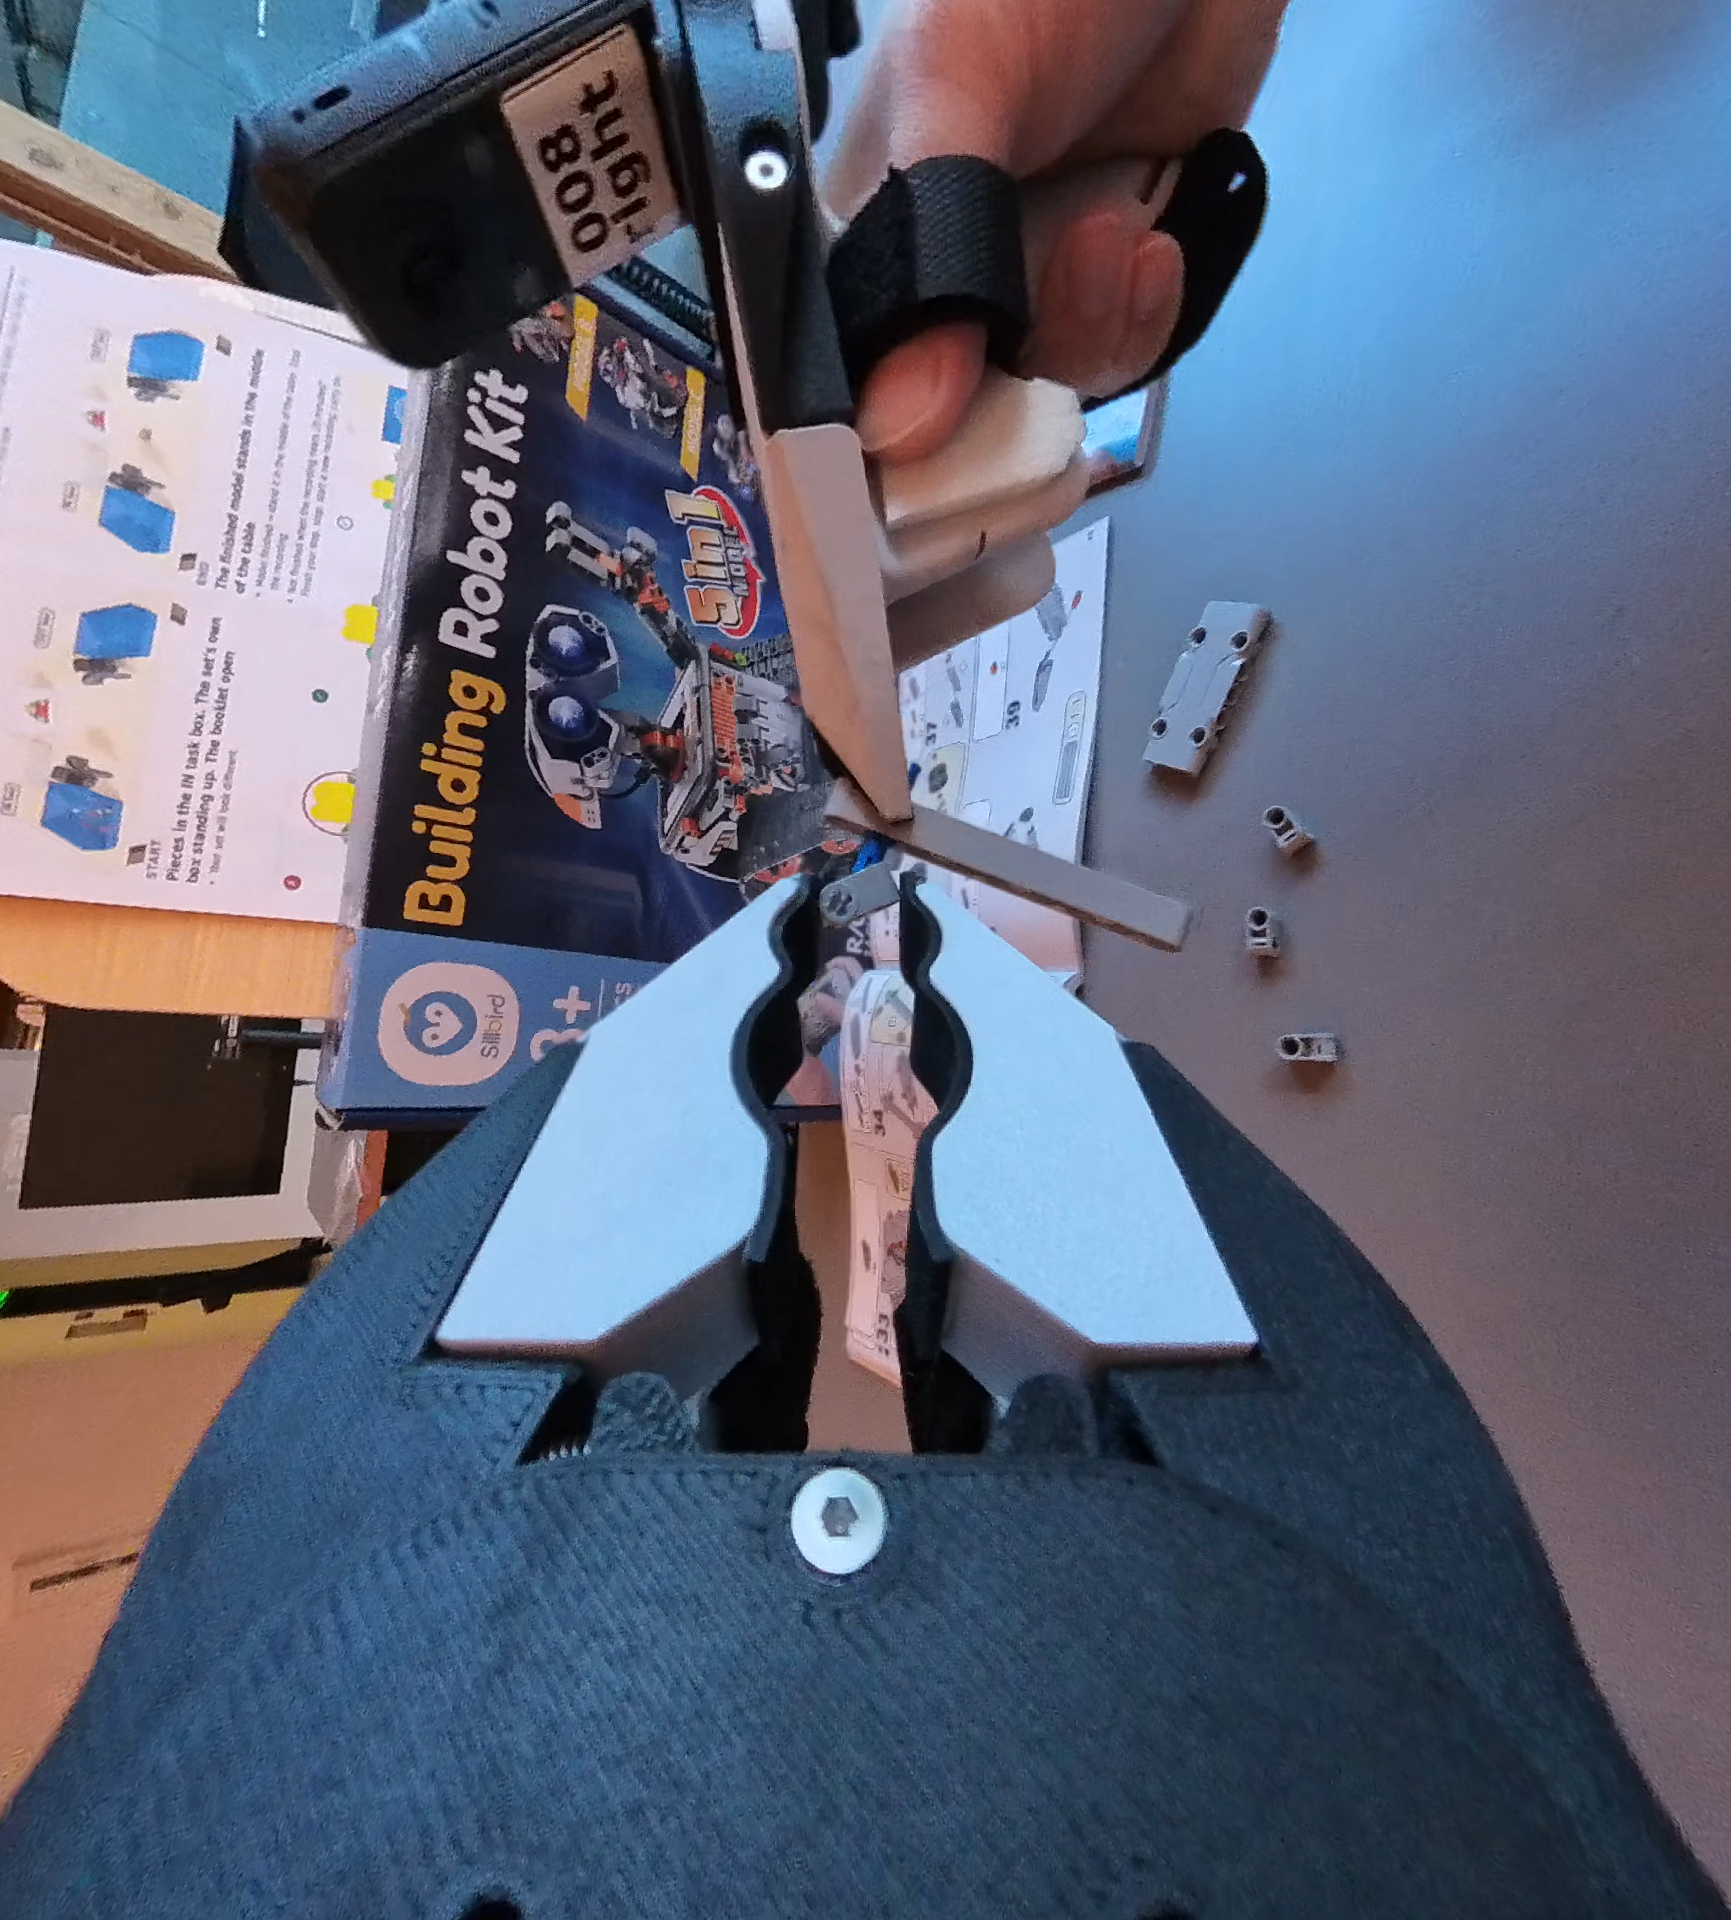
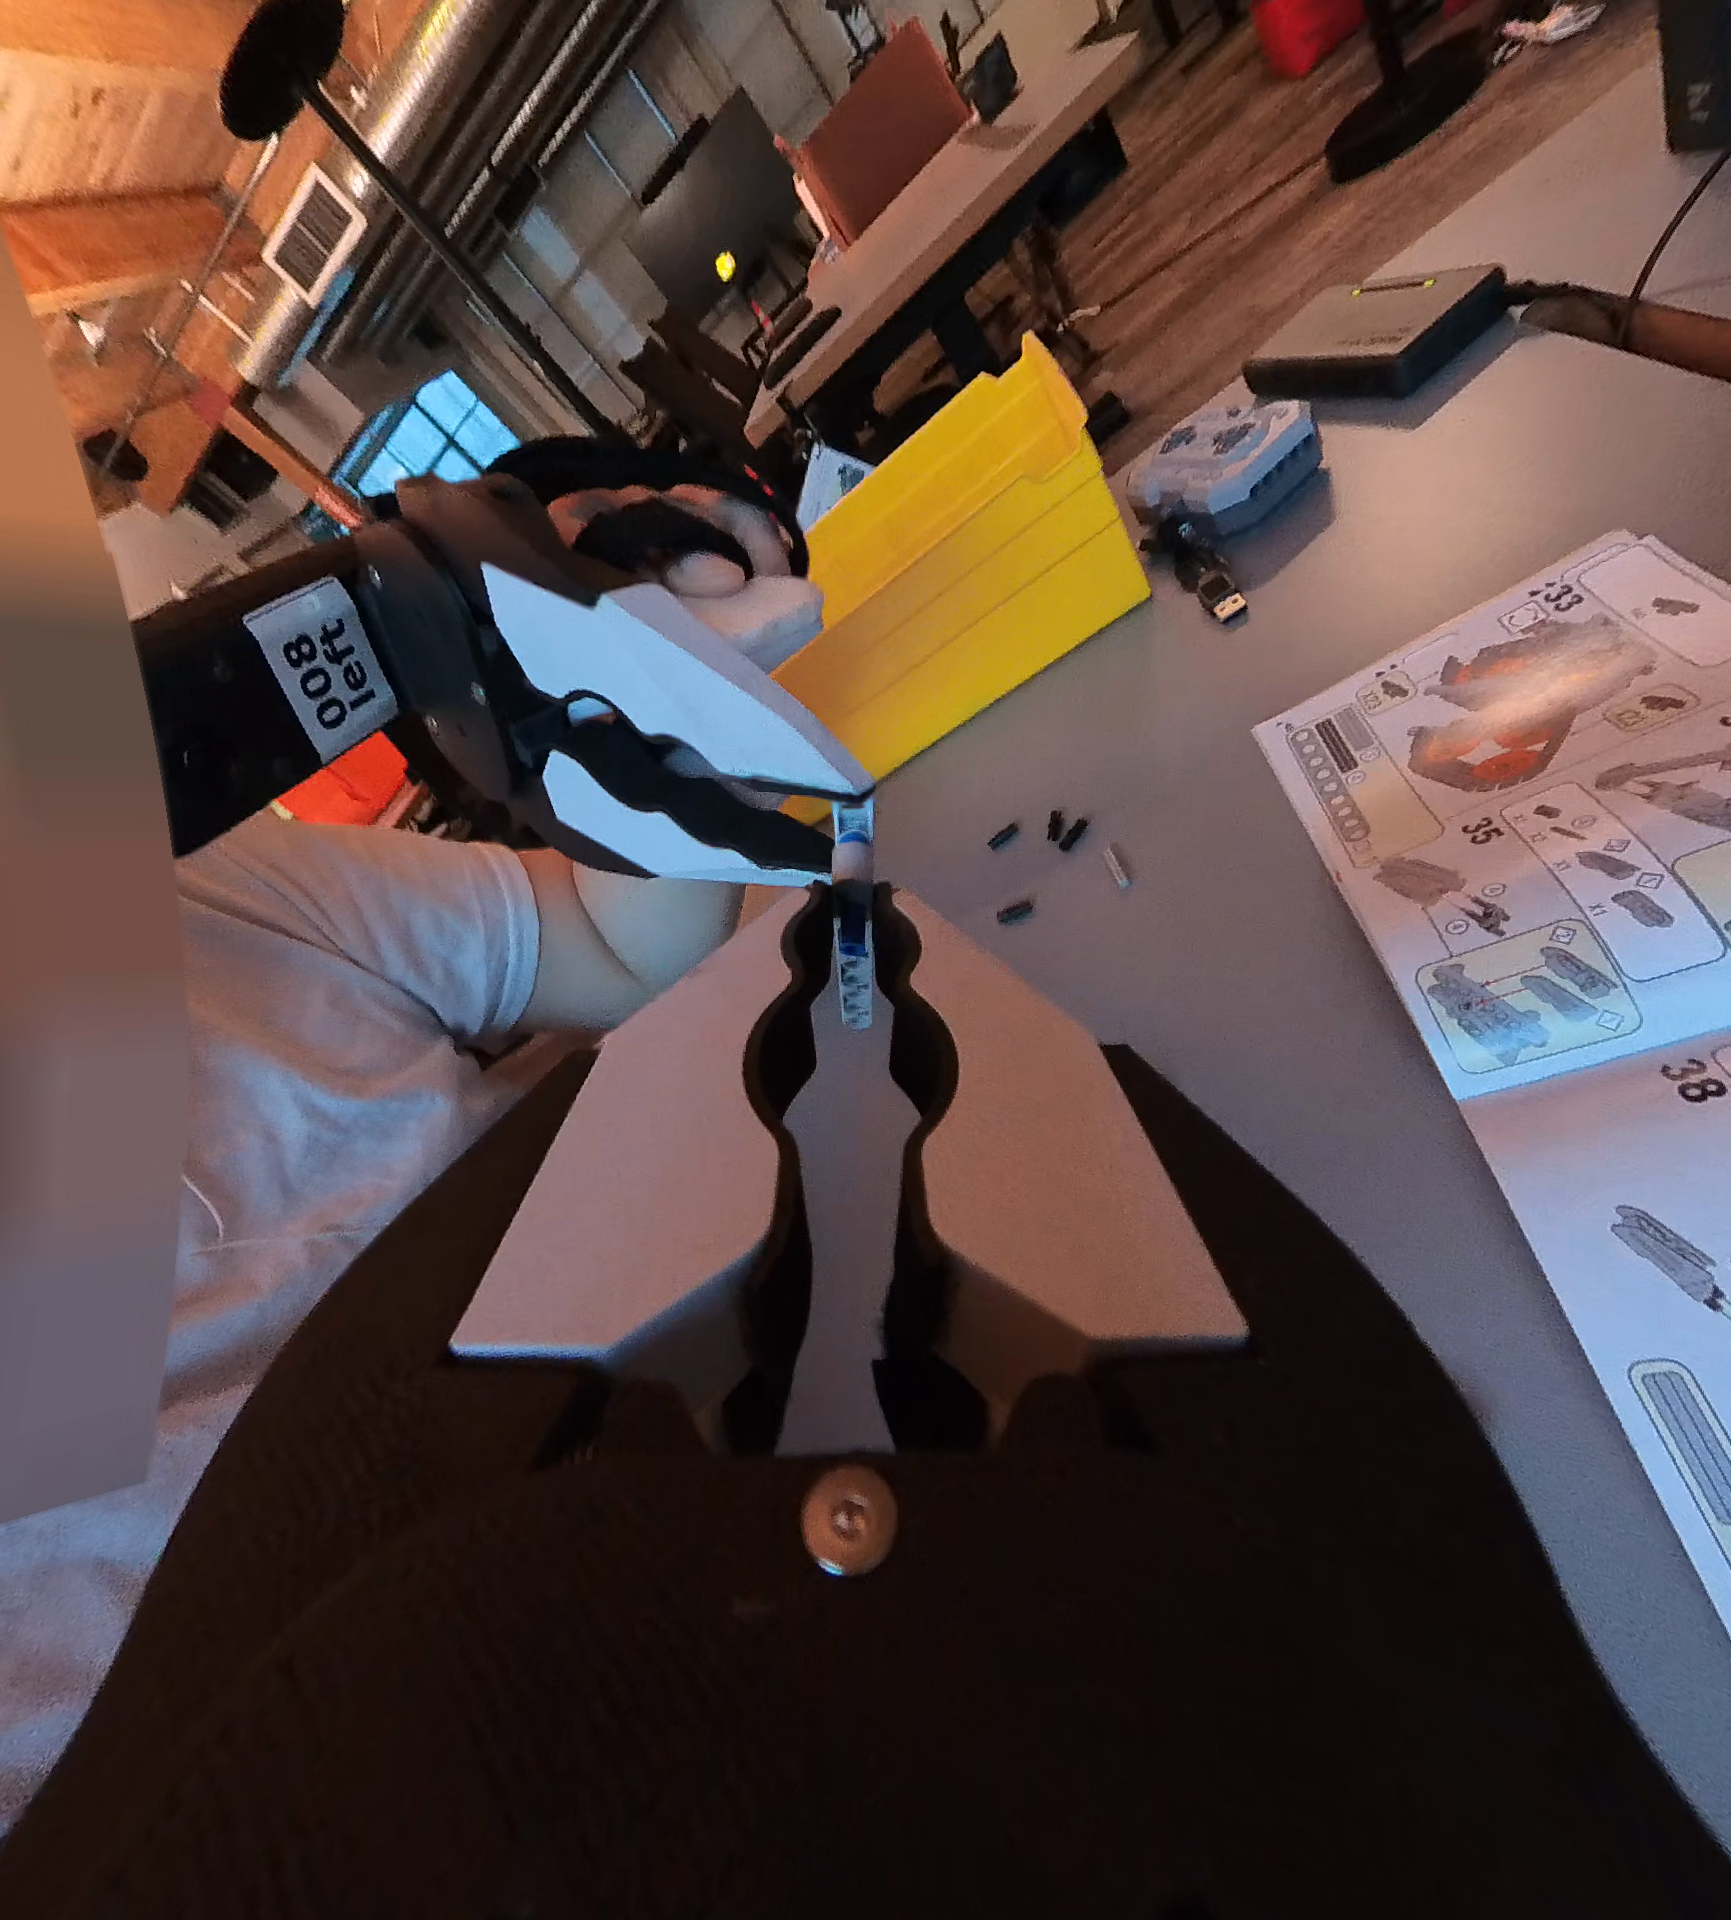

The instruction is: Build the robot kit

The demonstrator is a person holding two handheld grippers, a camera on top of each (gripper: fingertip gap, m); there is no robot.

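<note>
Three small grey connectors (image 1: 1287, 829), four black pins (image 2: 1067, 827)

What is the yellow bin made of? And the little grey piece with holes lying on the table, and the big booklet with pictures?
The yellow bin looks like hard plastic: smooth, one even colour, with moulded ridges. The grey piece with holes also looks like moulded plastic, matte, with crisp round holes. The booklet looks like thin printed paper, lying flat with a slight sheen. These are guesses from looks alone.
</note>
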